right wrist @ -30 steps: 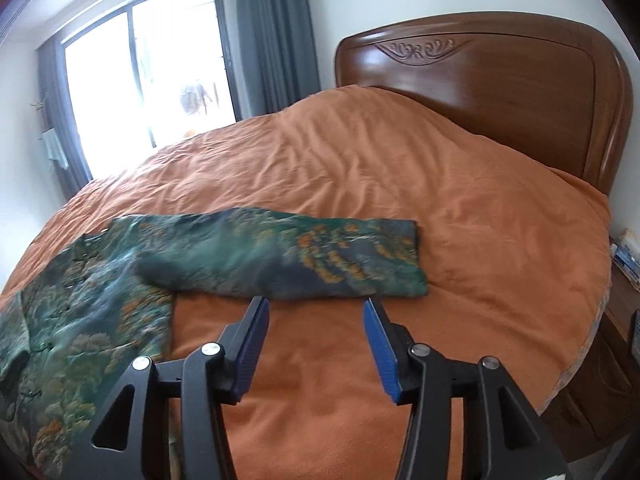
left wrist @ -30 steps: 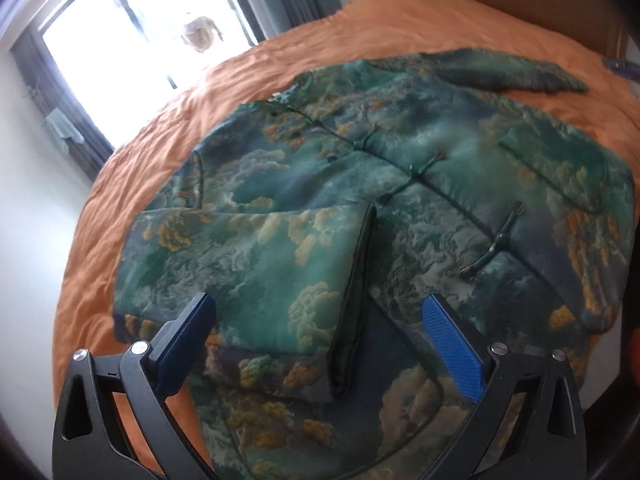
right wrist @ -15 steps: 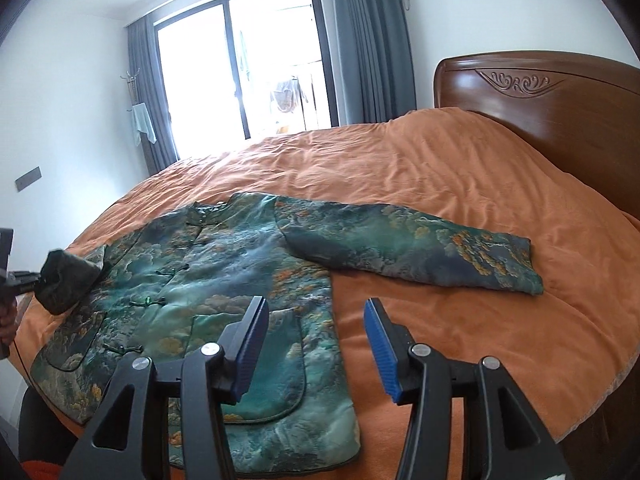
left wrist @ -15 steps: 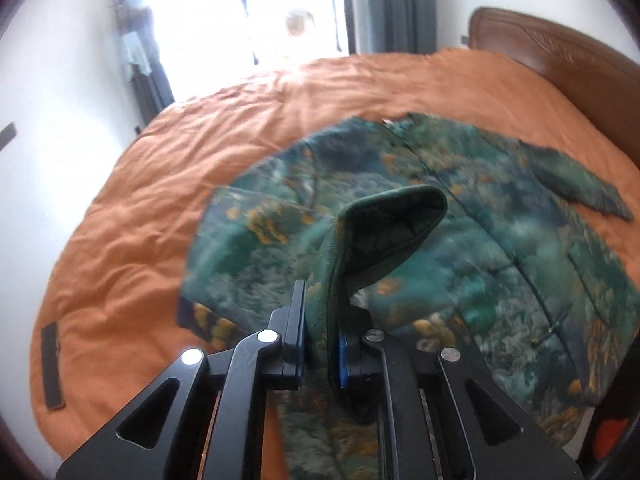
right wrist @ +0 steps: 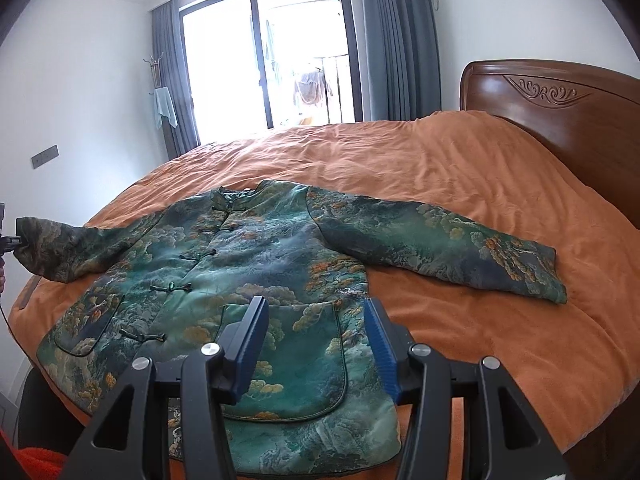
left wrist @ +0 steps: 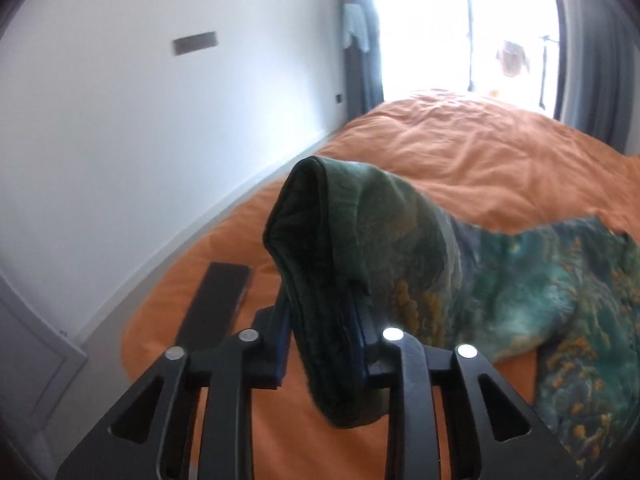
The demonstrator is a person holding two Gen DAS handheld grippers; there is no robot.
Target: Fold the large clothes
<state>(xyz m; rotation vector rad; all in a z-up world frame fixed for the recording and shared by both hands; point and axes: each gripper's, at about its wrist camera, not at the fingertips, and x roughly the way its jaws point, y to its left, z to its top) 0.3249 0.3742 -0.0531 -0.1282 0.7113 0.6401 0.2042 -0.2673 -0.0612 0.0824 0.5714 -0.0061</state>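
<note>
A green padded jacket [right wrist: 248, 264] with an orange cloud pattern lies front up on the orange bed [right wrist: 440, 168]. Its right sleeve [right wrist: 440, 256] lies flat, stretched toward the headboard. My left gripper [left wrist: 322, 320] holds the cuff of the left sleeve [left wrist: 360, 220], lifted off the bed and pulled out sideways. Its jaws are opening, with the cuff still pressed between the pads. In the right wrist view that gripper [right wrist: 8, 242] shows at the far left edge. My right gripper [right wrist: 316, 332] hovers open over the jacket's pocket, nothing between its fingers.
A wooden headboard [right wrist: 560, 120] bounds the bed at the right. A bright window [right wrist: 264, 60] with grey curtains lies beyond the far side. A white wall [left wrist: 120, 140] runs close along the left edge, and a dark strip [left wrist: 216, 300] lies on that corner.
My left gripper closed on the folded-in left sleeve's cuff, lifted it and swung it out to the left, unfolding the sleeve. My right gripper swung from the right sleeve to the jacket's lower front.
</note>
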